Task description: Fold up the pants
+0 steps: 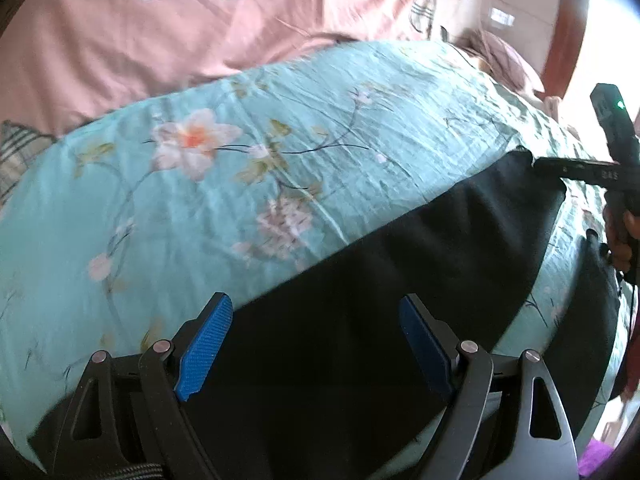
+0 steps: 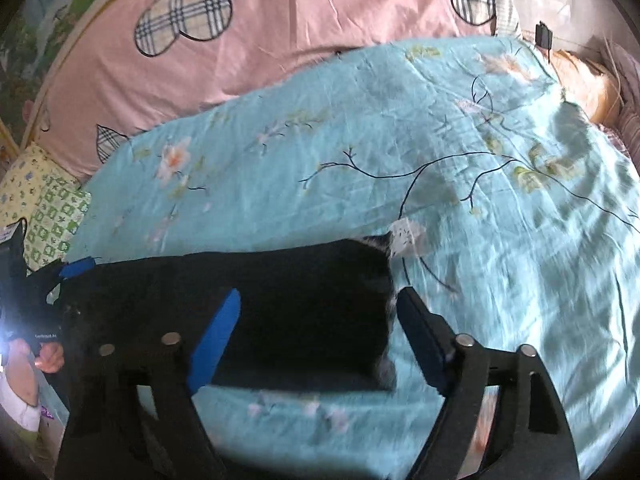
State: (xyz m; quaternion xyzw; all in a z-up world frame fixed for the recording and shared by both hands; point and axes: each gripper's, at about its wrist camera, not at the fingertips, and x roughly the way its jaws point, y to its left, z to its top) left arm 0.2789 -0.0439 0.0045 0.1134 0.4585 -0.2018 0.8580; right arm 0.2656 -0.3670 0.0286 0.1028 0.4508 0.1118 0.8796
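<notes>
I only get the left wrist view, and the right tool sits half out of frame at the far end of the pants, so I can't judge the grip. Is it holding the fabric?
Observer: No. The right wrist view shows the right tool open over the pants, with the end of the pants between its fingers, unpinched.
Operator: Anything at that end to watch for?
Observer: A white label sticks out at the far corner.
Operator: What lies beyond my tool's side of the bed?
Observer: A yellow and green patterned pillow, beside the teal cover.
</notes>
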